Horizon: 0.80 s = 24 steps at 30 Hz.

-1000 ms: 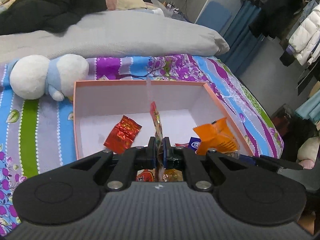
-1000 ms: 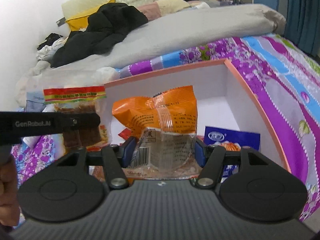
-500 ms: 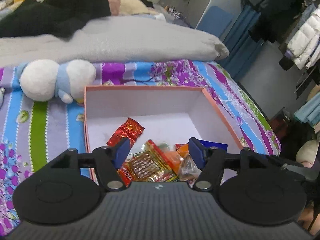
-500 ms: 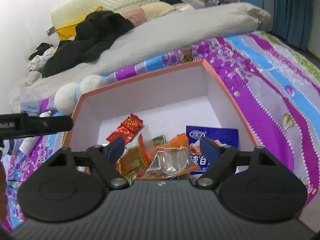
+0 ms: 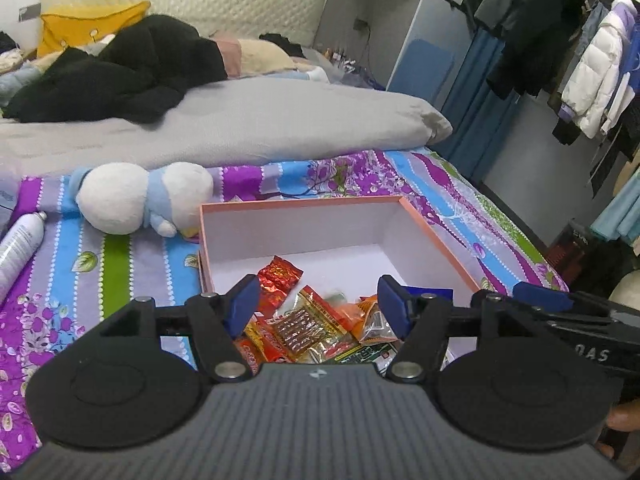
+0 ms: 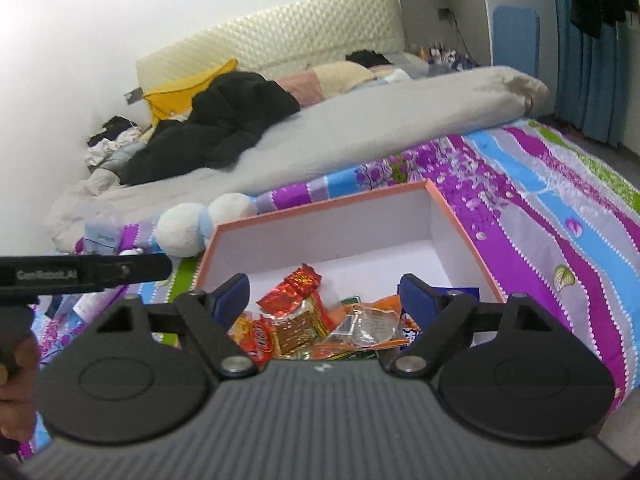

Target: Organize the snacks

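Observation:
A pink-rimmed white box (image 5: 304,204) (image 6: 320,210) lies on the striped bedsheet. Several snack packets are piled at its near end: a red foil packet (image 5: 278,282) (image 6: 292,290), a clear packet of brown bars (image 5: 306,326) (image 6: 294,328), an orange bag (image 5: 370,316) (image 6: 360,326) and a blue-white bag (image 6: 410,334). My left gripper (image 5: 318,308) hangs open above the pile, nothing between its fingers. My right gripper (image 6: 326,302) is also open and empty above the same pile. Each gripper shows at the edge of the other's view.
A white and blue plush toy (image 5: 136,196) (image 6: 204,222) lies just left of the box. A white spray can (image 5: 18,246) rests at the far left. A grey duvet (image 5: 224,128) and black coat (image 5: 120,72) cover the bed behind. Clothes (image 5: 592,60) hang on the right.
The left gripper let go of the clear bar packet and the right let go of the orange bag; both now lie in the box. Both grippers opened, rose and drew back.

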Motion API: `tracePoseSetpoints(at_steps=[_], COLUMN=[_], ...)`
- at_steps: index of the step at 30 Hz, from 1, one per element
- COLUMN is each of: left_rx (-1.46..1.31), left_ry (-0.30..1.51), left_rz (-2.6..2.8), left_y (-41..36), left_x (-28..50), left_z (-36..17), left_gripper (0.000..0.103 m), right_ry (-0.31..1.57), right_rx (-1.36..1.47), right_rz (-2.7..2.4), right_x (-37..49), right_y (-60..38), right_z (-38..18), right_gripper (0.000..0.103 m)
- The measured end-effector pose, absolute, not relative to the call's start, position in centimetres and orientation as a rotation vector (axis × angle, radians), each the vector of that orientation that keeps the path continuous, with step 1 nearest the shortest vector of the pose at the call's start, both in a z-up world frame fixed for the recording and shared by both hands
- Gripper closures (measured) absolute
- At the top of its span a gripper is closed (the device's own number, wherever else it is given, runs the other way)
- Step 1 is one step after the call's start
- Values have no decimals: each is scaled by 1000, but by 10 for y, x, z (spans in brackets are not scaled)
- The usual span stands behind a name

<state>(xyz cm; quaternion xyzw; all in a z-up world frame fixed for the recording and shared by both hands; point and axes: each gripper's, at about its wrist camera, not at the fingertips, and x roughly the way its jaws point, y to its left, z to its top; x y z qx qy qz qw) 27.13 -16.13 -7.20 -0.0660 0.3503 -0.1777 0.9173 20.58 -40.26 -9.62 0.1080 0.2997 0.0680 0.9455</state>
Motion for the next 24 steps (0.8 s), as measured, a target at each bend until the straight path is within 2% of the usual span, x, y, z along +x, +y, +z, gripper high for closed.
tracePoseSetpoints(at_steps=[24], left_rx=[-92], left_ry=[568], left_rz=[-368], left_y=[-145], left_x=[152], left_z=[-39], left_gripper=[33], right_ry=[481], right_rx=[235], right_rz=[119], right_x=[117], right_y=[-393], right_z=[-78], right_gripper=[19])
